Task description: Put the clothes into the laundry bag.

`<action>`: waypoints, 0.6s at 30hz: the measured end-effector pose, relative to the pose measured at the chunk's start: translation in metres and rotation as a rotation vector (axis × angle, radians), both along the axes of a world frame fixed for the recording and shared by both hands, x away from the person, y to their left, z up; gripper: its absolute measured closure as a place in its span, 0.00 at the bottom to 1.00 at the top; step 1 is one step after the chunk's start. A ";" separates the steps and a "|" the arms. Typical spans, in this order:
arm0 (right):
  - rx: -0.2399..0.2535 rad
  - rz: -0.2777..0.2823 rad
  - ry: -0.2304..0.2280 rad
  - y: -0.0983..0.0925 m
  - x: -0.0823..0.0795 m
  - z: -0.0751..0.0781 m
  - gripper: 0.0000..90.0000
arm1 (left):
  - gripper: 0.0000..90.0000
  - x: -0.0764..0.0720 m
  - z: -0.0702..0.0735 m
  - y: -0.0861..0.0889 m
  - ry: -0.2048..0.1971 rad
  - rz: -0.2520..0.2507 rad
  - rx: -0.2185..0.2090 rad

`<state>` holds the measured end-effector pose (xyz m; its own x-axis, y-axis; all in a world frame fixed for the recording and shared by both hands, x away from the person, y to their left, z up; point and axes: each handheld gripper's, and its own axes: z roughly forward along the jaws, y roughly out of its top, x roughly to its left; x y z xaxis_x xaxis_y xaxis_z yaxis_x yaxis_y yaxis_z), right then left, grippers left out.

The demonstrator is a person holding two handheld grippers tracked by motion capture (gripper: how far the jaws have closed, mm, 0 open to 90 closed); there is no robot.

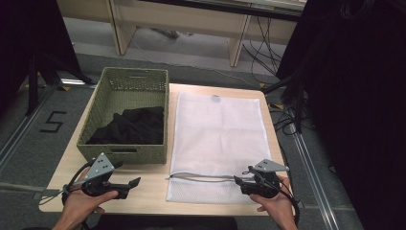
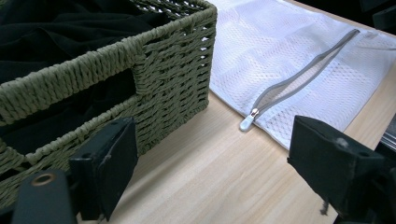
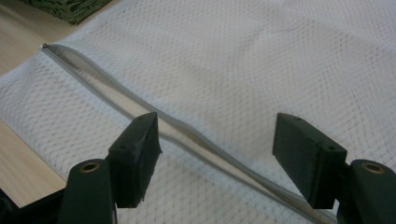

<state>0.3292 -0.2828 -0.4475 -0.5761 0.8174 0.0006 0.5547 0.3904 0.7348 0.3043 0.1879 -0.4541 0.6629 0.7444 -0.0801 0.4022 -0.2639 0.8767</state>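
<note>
A white mesh laundry bag (image 1: pixel 218 139) lies flat on the wooden table, its grey zipper (image 1: pixel 203 178) running along the near end and gaping slightly. To its left stands a green woven basket (image 1: pixel 125 86) holding black clothing (image 1: pixel 129 125). My left gripper (image 1: pixel 136 182) hovers open in front of the basket, pointing right toward the zipper pull (image 2: pixel 247 121). My right gripper (image 1: pixel 238 180) is open over the bag's near right corner, its jaws either side of the zipper (image 3: pixel 187 135), which sags open between them. Neither gripper holds anything.
The table's front edge (image 1: pixel 158 213) runs just under both hands. Beyond the table stand a light wooden desk (image 1: pixel 182 19) with cables on the floor, and dark curtains (image 1: pixel 354 96) at the right. A floor mark reads 5 (image 1: pixel 51 121) at the left.
</note>
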 end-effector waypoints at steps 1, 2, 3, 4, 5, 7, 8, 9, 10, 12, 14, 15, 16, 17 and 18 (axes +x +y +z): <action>-0.004 0.002 0.003 0.000 0.000 0.000 0.37 | 0.17 0.000 0.000 0.000 0.000 0.000 0.000; -0.030 0.016 -0.012 -0.003 0.001 -0.001 0.37 | 0.17 0.000 0.000 -0.001 0.000 0.000 0.004; -0.030 0.016 -0.012 -0.003 0.001 -0.001 0.37 | 0.17 0.000 0.000 -0.001 0.000 0.000 0.004; -0.010 0.005 -0.010 -0.002 0.002 -0.001 0.37 | 0.17 -0.001 0.000 -0.001 0.002 -0.004 0.000; -0.006 0.001 -0.014 -0.002 0.001 -0.001 0.37 | 0.17 -0.001 0.000 -0.002 0.001 -0.006 -0.001; 0.009 0.010 -0.001 -0.003 0.000 0.000 0.37 | 0.17 0.000 0.000 -0.002 0.000 -0.005 -0.001; 0.017 -0.006 0.001 -0.002 -0.001 0.001 0.37 | 0.17 0.000 0.000 -0.002 -0.001 -0.004 0.001; 0.017 -0.006 -0.014 -0.003 0.000 0.001 0.37 | 0.17 0.000 -0.001 -0.001 0.000 0.000 0.007; 0.025 0.002 -0.017 -0.004 0.001 0.001 0.37 | 0.17 0.000 -0.001 0.000 -0.001 -0.005 0.009; 0.014 -0.006 -0.019 -0.004 0.000 0.001 0.36 | 0.17 0.000 -0.001 -0.001 0.010 0.006 -0.010; 0.010 -0.004 -0.017 -0.006 0.001 0.001 0.35 | 0.17 0.001 -0.001 -0.001 0.006 0.003 -0.012; 0.006 0.001 -0.018 -0.007 0.002 0.000 0.35 | 0.17 0.001 -0.001 0.000 -0.001 -0.004 -0.003; 0.007 -0.004 -0.006 -0.007 0.002 0.000 0.34 | 0.17 0.000 -0.001 -0.001 0.008 0.005 -0.010; -0.007 0.007 -0.021 -0.008 0.003 -0.001 0.34 | 0.17 0.000 -0.001 -0.001 0.010 0.006 -0.009; -0.017 -0.007 -0.023 -0.009 0.002 -0.001 0.33 | 0.17 0.001 -0.001 0.000 0.004 0.002 0.001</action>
